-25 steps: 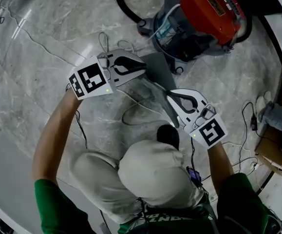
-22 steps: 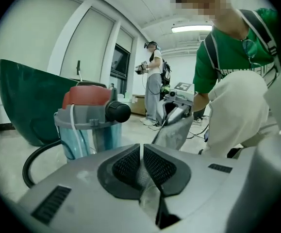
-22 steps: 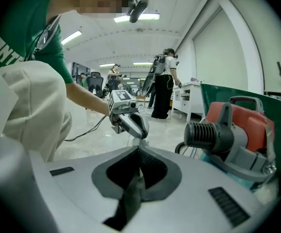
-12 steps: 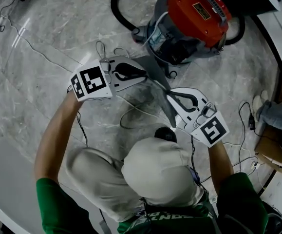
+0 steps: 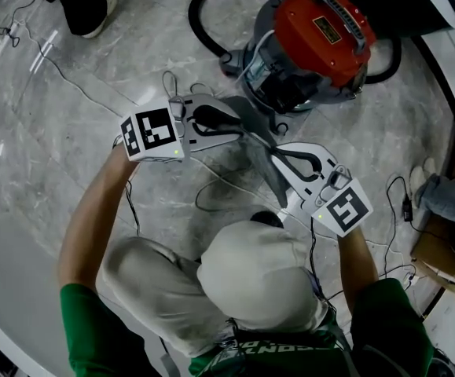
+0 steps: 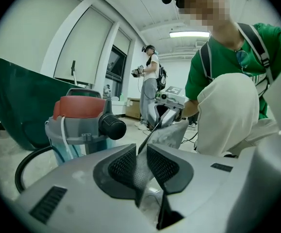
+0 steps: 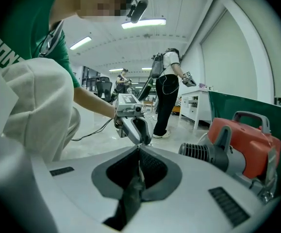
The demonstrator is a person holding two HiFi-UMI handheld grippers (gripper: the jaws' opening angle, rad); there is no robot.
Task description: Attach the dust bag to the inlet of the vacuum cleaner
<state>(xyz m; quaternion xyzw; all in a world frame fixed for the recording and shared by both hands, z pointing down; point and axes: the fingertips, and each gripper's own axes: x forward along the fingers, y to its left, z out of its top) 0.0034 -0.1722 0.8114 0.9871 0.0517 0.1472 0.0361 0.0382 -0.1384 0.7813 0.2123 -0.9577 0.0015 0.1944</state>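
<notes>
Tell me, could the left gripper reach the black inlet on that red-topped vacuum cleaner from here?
Probably yes: the inlet faces the left gripper with only floor between. But it is shut on the dust bag, which the right gripper grips too, so both must move together.

The left claw (image 5: 229, 121) and right claw (image 5: 274, 153) bring the dust bag (image 5: 252, 129) nearer the vacuum cleaner (image 5: 321, 31); a bystander's shoe (image 5: 98, 9) comes into view.

The dust bag (image 5: 257, 136) hangs between the person (image 5: 251, 285) and the vacuum cleaner (image 5: 313, 45).
</notes>
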